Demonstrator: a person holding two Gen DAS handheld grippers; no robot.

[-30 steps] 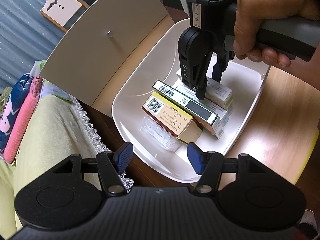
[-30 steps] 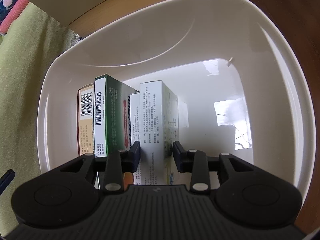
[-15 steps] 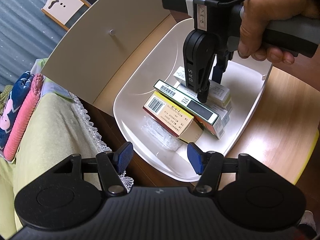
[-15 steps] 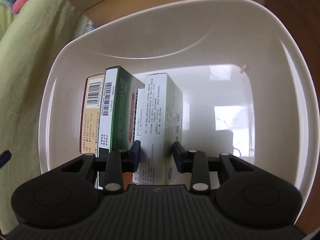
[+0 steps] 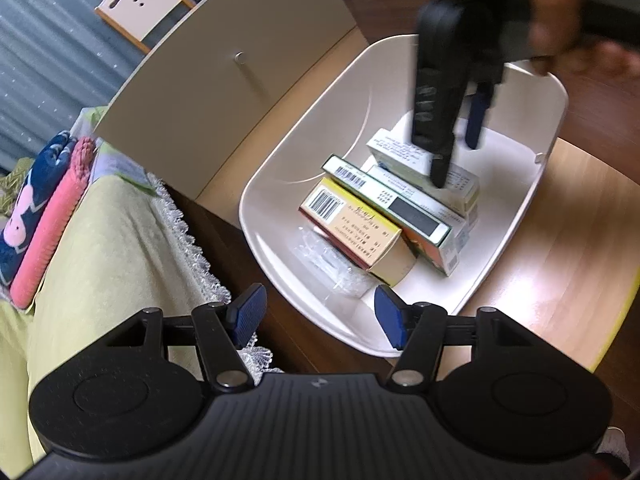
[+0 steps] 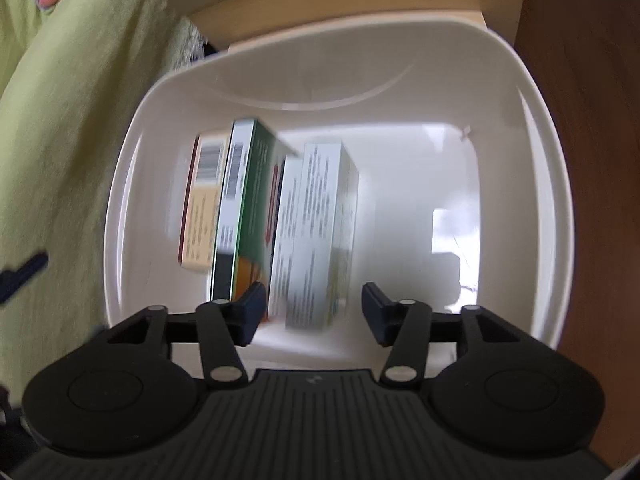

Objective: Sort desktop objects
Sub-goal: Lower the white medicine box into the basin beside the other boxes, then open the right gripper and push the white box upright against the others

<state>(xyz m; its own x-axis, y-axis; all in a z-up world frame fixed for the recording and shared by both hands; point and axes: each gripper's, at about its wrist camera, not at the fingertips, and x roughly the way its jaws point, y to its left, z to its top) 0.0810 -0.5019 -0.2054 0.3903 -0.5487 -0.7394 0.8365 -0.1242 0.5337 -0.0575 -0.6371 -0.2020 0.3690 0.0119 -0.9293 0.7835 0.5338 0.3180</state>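
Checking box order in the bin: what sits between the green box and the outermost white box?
A slimmer white box, squeezed between the green box and the outer white box. Clearest in the right wrist view, though blurred.

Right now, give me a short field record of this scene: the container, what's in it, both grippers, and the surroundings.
container: white tub on a wooden table
contents: yellow box, green box, two white boxes on the right, the outer white box; clear plastic packet beside the yellow box
arrangement: boxes side by side, leaning together
right gripper: open, above the outer white box, holding nothing
left gripper: open, empty, at the tub's near rim
surroundings: yellow-green cloth, beige panel
image quality: right wrist view blurred
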